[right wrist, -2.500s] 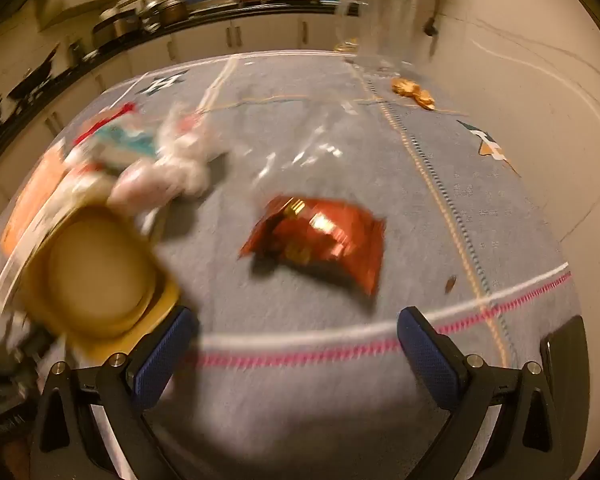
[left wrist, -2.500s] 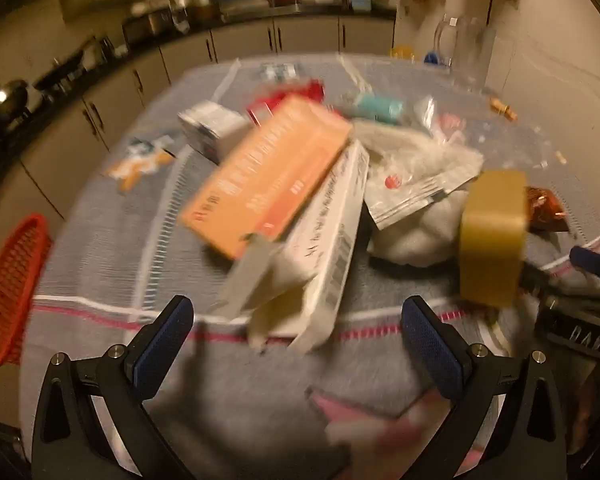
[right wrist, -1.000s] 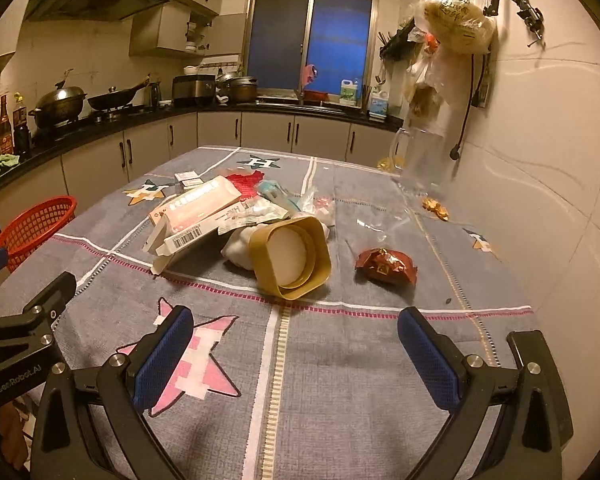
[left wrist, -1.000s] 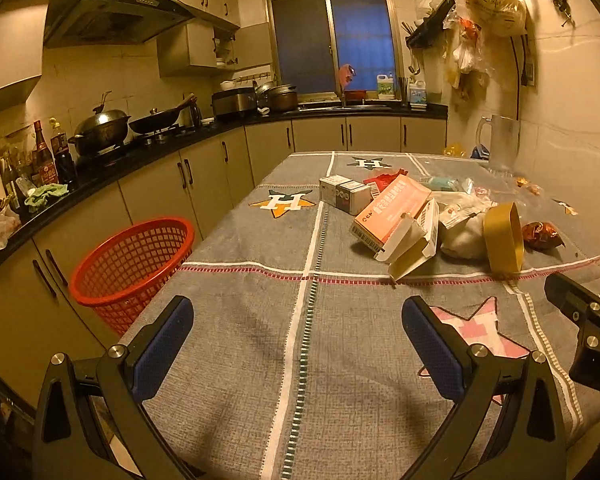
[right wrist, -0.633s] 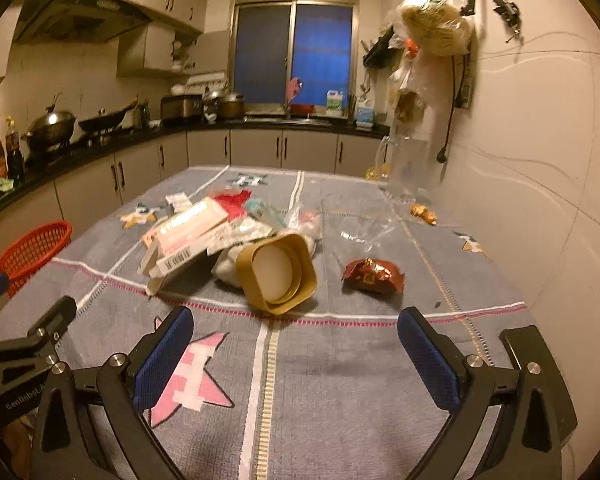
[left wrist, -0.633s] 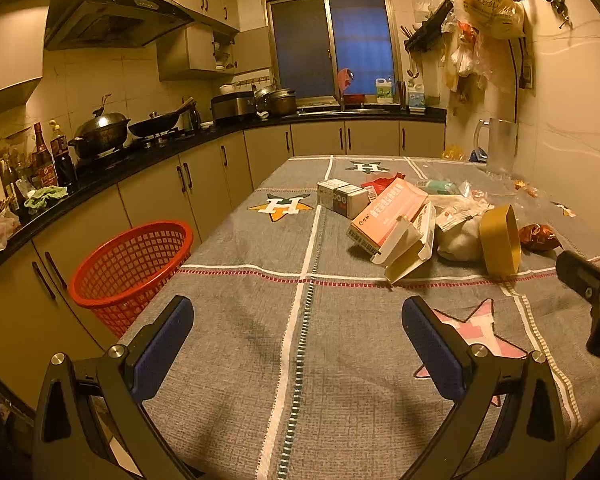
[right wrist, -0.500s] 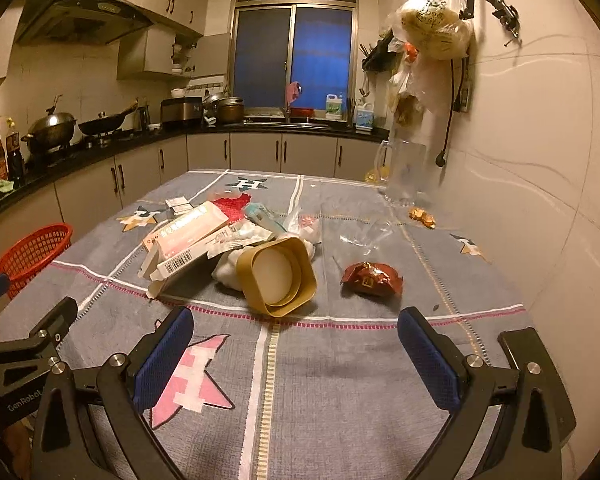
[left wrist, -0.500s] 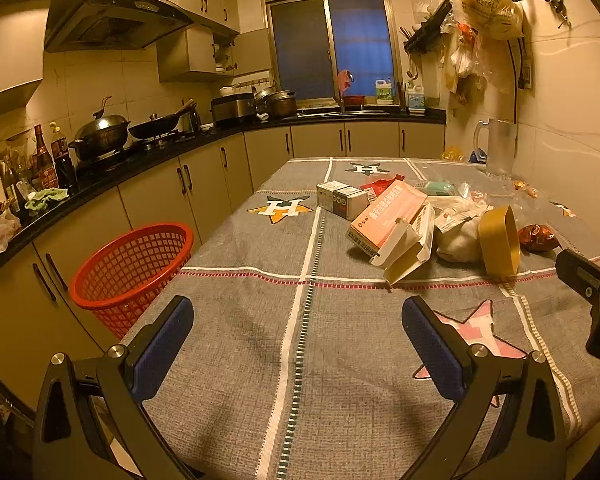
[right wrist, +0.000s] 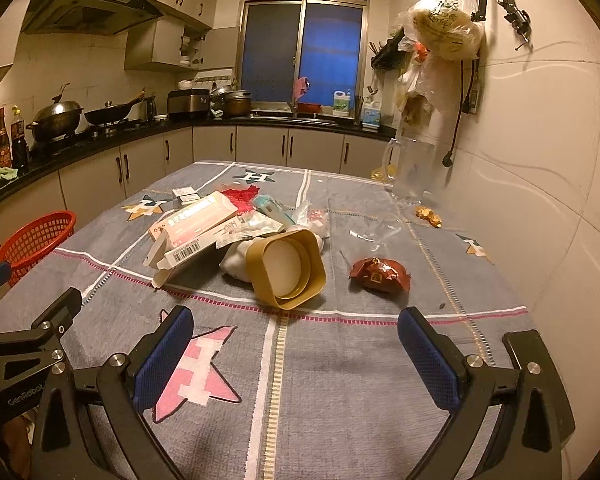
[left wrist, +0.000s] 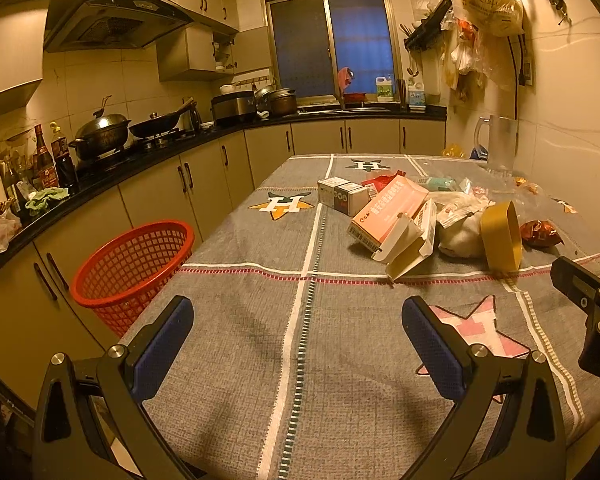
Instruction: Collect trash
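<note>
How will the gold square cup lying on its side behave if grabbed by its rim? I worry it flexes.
The gold cup looks thin-walled and empty, so probably light and somewhat springy. Its flat sides should resist rolling, though smooth plastic may slip.

Trash count on the table, one basket beside it

One red basket (left wrist: pixel 130 264). One gold square tub (right wrist: pixel 286 268), tipped on its side. One red foil wrapper (right wrist: pixel 380 275). One orange carton (left wrist: pixel 388 208) lying on one white barcoded carton (right wrist: pixel 196 252). Two small boxes (left wrist: pixel 342 196) side by side. One teal item (right wrist: pixel 270 206), one clear jug (right wrist: pixel 414 172), one white wad (left wrist: pixel 460 232). Smaller wrappers too jumbled to count.
</note>
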The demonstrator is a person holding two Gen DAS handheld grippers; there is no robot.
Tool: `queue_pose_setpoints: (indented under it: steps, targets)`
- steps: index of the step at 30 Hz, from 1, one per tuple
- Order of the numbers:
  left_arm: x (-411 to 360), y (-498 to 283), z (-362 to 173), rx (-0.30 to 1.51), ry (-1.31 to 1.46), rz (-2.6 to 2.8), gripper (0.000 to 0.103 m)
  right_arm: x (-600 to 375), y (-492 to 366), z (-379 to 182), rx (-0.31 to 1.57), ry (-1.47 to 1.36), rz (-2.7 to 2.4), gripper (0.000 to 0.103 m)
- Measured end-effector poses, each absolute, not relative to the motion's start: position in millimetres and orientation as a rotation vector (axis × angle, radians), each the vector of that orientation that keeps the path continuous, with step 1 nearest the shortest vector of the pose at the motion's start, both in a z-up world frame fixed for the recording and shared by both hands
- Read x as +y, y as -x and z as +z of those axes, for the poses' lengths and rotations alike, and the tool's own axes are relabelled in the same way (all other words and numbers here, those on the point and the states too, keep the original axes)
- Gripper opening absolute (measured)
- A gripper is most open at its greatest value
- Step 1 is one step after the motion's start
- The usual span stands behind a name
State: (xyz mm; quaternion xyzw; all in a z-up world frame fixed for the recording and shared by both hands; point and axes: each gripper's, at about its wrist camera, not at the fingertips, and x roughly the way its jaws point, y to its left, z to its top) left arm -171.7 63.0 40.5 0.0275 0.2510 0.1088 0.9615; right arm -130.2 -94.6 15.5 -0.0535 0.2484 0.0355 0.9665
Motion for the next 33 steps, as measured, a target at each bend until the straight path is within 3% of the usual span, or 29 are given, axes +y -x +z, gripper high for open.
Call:
queue_pose_setpoints:
  steps: [33]
  targets:
    - [66,154,43,0.551,-0.051,0.189,0.103,-103,108,4,0.592,0.055,0.127,0.103]
